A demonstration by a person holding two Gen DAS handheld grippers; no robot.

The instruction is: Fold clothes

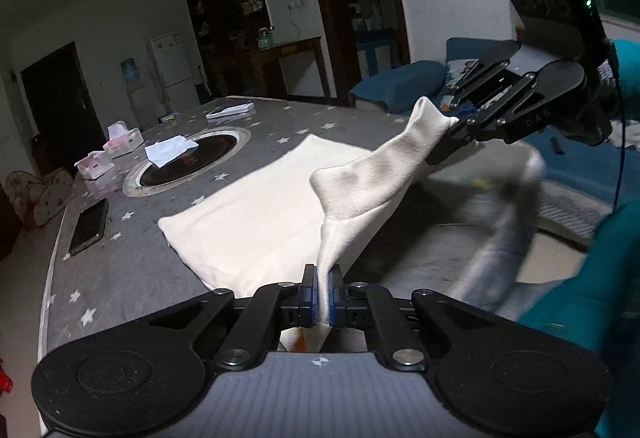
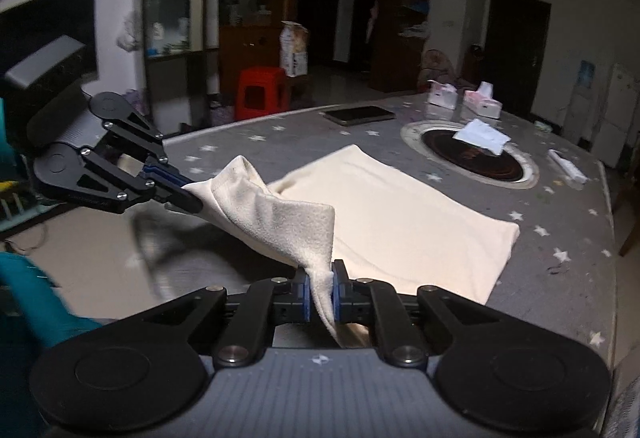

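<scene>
Left wrist view, left to right. A phone (image 1: 89, 227) is seen lying flat on the star-printed table (image 1: 132, 262), well off to the left of the left gripper (image 1: 322, 294). Further forward and left, two tissue boxes (image 1: 120, 139) are set near a round inset plate (image 1: 188, 162), on which a white paper (image 1: 170, 149) rests. The cream cloth (image 1: 248, 222) is spread flat on the table ahead of the gripper, its near edge being raised off the surface. That edge is pinched between the left gripper's blue pads, which are pressed together on a narrow gather of fabric. From there the lifted fabric runs up and to the right to the right gripper (image 1: 456, 126), whose fingers are closed on another corner. A teal sleeve (image 1: 580, 318) is seen at the far right; a blurred grey shape beside it cannot be identified.

Right wrist view, left to right. The left gripper (image 2: 188, 194) is seen forward and to the left, clamped on one end of the raised fabric. The cloth (image 2: 400, 222) sags between the two tools and is nipped at bottom centre by the right gripper (image 2: 320, 290), its pads drawn together on the fold. The remainder lies flat ahead and to the right. Beyond it, the inset plate (image 2: 472, 158) and the tissue boxes (image 2: 464, 98) are visible.
</scene>
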